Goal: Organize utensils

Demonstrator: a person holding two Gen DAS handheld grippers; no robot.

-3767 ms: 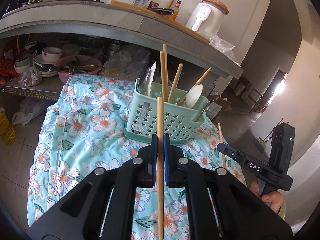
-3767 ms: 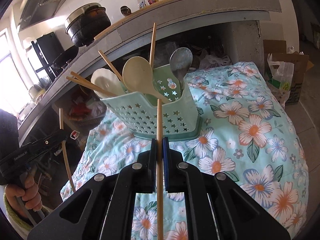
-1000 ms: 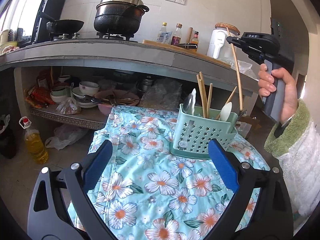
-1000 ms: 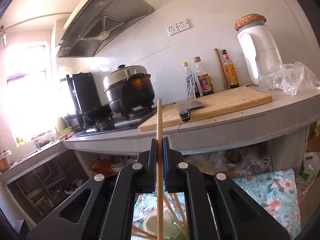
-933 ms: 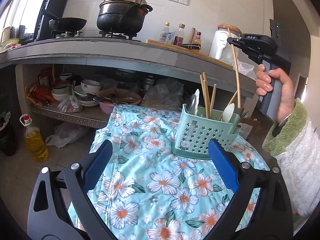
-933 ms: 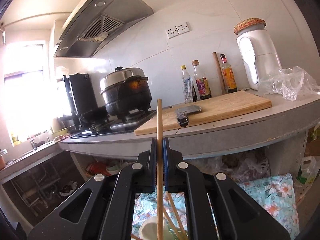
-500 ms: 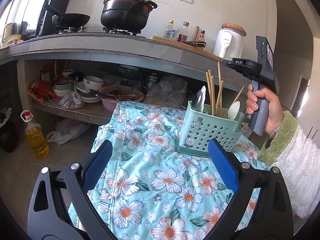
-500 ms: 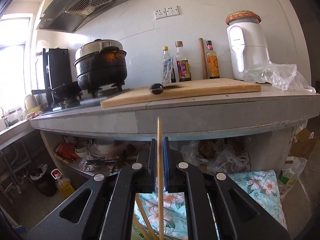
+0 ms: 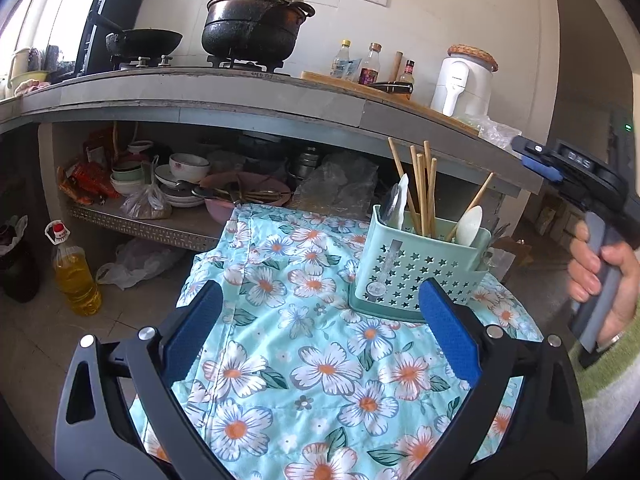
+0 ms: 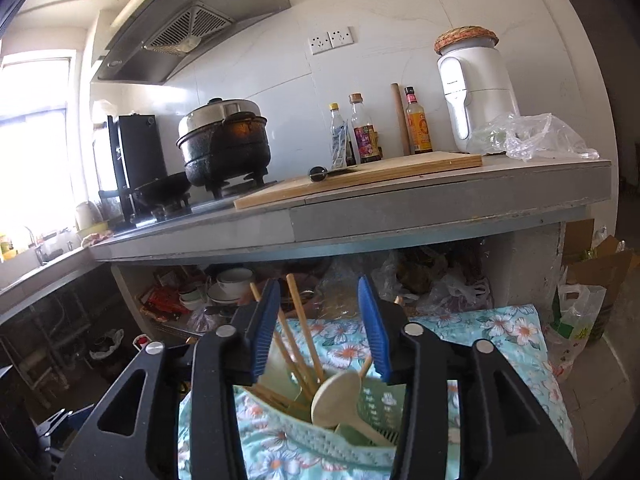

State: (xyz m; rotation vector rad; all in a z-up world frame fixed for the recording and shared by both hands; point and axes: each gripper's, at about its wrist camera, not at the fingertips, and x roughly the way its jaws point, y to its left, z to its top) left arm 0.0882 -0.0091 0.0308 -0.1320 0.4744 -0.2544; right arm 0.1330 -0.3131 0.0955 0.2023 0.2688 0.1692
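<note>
The left view shows the whole green basket (image 9: pixel 416 268) on the flowered cloth (image 9: pixel 304 360), and a hand (image 9: pixel 604 280) holding the right tool (image 9: pixel 538 160) beside it. The right view looks down into the basket (image 10: pixel 304 440): chopsticks (image 10: pixel 302 332) and a pale spoon (image 10: pixel 336 400) stand inside. The right tool (image 10: pixel 320 332) has just been opening and grips nothing. The left tool (image 9: pixel 320 328) is wide open and empty.

Bench (image 9: pixel 256 364) wearing a teal floral cloth (image 9: pixel 304 344) is carrying a mint star-punched utensil basket (image 9: pixel 416 268) standing upright near its far right corner, rest of cloth lying bare.
</note>
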